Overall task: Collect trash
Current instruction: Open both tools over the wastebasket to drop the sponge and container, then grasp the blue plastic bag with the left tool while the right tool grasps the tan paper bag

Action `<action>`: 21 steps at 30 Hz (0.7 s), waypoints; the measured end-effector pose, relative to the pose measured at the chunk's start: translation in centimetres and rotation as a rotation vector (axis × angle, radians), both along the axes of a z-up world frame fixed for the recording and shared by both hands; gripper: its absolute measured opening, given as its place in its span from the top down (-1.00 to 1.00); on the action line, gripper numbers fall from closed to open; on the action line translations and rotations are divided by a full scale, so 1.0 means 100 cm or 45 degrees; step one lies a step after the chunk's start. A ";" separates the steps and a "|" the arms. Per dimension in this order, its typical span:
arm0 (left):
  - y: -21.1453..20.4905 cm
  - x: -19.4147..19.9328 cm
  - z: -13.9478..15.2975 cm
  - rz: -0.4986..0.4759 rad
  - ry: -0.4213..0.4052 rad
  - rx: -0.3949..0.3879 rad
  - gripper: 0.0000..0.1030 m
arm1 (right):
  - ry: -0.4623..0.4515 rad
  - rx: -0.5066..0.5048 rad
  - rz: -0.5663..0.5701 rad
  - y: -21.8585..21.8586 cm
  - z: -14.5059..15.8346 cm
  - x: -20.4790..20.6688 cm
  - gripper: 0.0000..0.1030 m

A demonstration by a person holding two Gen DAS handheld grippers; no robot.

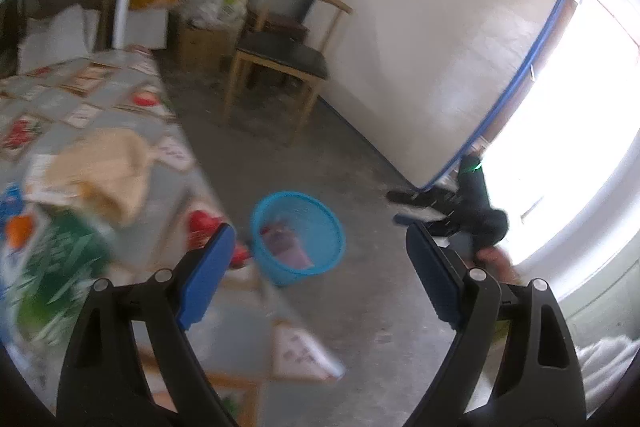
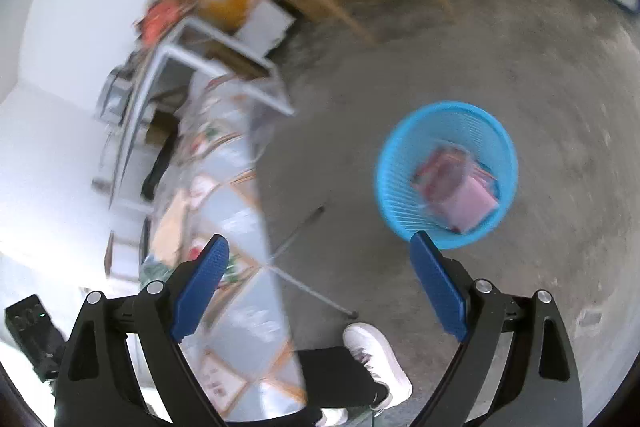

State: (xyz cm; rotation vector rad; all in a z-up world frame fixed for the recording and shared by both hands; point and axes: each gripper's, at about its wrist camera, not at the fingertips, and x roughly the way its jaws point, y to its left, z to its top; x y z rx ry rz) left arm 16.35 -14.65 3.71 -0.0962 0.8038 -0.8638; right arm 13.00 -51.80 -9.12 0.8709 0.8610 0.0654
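A blue mesh basket (image 1: 280,269) stands on the concrete floor beside the table, with pink and red wrappers (image 1: 286,247) inside. My left gripper (image 1: 320,231) hovers above it, open and empty. On the patterned tablecloth (image 1: 80,91) lie a blurred green packet (image 1: 60,267) and a cream cloth (image 1: 104,167). In the right wrist view the basket (image 2: 400,163) sits right of centre holding the wrappers (image 2: 460,191). My right gripper (image 2: 320,239) is open and empty, above the floor by the table edge (image 2: 256,267). It also shows at the right of the left wrist view, the right gripper (image 1: 400,207) held by a hand.
A wooden chair (image 1: 280,55) and a cardboard box (image 1: 200,39) stand beyond the table. A mattress (image 1: 440,47) leans on the wall. A person's white shoe (image 2: 376,359) and a thin rod (image 2: 304,267) are on the floor near the table.
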 end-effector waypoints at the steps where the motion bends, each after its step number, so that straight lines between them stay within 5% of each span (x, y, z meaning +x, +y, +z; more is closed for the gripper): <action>1: 0.012 -0.002 0.001 0.015 -0.011 -0.001 -0.61 | -0.015 -0.014 0.037 0.011 0.010 0.004 -0.73; 7: 0.108 -0.009 0.011 0.188 -0.109 0.014 -0.62 | -0.062 -0.092 0.289 0.089 0.062 0.039 -0.73; 12: 0.196 -0.001 0.006 0.416 -0.075 0.008 -0.61 | -0.066 -0.096 0.466 0.158 0.084 0.078 -0.73; 21: 0.293 0.047 -0.012 0.615 0.108 -0.068 -0.61 | 0.139 0.125 0.549 0.232 0.058 0.168 -0.73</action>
